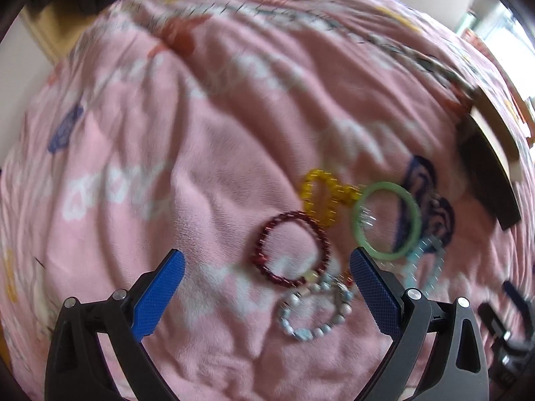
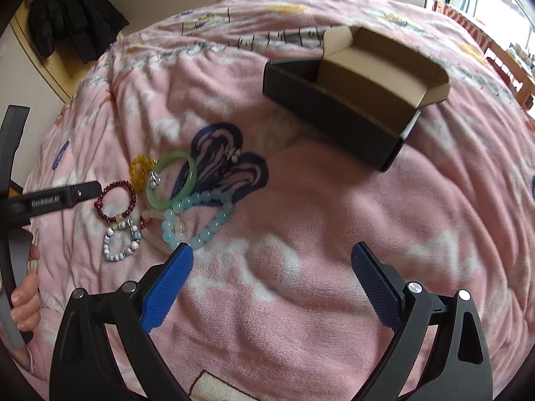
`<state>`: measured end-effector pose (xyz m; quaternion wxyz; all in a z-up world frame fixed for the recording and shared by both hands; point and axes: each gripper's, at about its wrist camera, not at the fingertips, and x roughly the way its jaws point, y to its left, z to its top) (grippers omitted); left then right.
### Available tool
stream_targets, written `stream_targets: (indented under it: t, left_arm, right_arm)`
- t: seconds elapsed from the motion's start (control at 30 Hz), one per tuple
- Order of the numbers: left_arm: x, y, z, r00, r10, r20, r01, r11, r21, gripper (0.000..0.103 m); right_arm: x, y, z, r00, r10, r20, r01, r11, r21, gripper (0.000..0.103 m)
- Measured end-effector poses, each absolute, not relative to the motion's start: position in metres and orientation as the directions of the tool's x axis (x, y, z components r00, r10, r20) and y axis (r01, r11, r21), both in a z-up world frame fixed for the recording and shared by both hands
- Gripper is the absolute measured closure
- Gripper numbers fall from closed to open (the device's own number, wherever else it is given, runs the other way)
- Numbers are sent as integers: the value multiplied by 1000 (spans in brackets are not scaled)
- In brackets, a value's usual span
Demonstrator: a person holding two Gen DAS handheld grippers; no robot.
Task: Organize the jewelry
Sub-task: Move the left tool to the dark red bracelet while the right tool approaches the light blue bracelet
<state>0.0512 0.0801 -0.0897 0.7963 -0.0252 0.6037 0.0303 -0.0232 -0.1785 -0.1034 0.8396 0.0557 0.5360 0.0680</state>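
Several bracelets lie bunched on a pink blanket. A dark red bead bracelet (image 1: 290, 249) (image 2: 115, 201) sits beside a yellow bead bracelet (image 1: 322, 197) (image 2: 139, 170) and a green bangle (image 1: 387, 221) (image 2: 172, 179). A white-and-blue bead bracelet (image 1: 314, 310) (image 2: 121, 242) and a pale blue bead strand (image 2: 197, 217) (image 1: 424, 267) lie nearest. My left gripper (image 1: 267, 265) is open, hovering over the red bracelet. My right gripper (image 2: 272, 259) is open over bare blanket, its left fingertip (image 2: 182, 257) by the blue strand. A black open cardboard box (image 2: 337, 100) (image 1: 488, 173) stands beyond.
The pink patterned blanket (image 2: 301, 300) covers a bed and is wrinkled. A hand (image 2: 25, 304) grips the left tool's handle at the far left of the right wrist view. Dark coats (image 2: 70, 13) hang at the back left. Wooden furniture (image 2: 508, 63) stands past the bed's right side.
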Motion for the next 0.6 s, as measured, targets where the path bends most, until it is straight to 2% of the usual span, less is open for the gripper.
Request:
stream_targets:
  t: [0.27, 0.37, 0.43, 0.5, 0.6]
  left_arm:
    - [71, 104, -120, 194, 11, -981, -170, 985, -22, 6]
    - [73, 102, -126, 172, 20, -985, -161, 987, -8, 7]
    - [75, 102, -129, 160, 30, -987, -153, 988, 5, 12]
    - [74, 102, -130, 157, 31, -987, -149, 989, 8, 12]
    - [75, 106, -135, 149, 38, -988, -153, 988, 15, 18]
  right_arm:
    - [-6, -160, -122, 366, 163, -916, -50, 987, 156, 24]
    - [1, -159, -129, 343, 181, -922, -37, 983, 180, 25]
    - [7, -158, -135, 323, 213, -922, -16, 975, 220, 25]
    - [13, -157, -141, 314, 235, -920, 3, 969, 248, 25]
    - [19, -152, -147, 315, 223, -922, 16, 971, 240, 24]
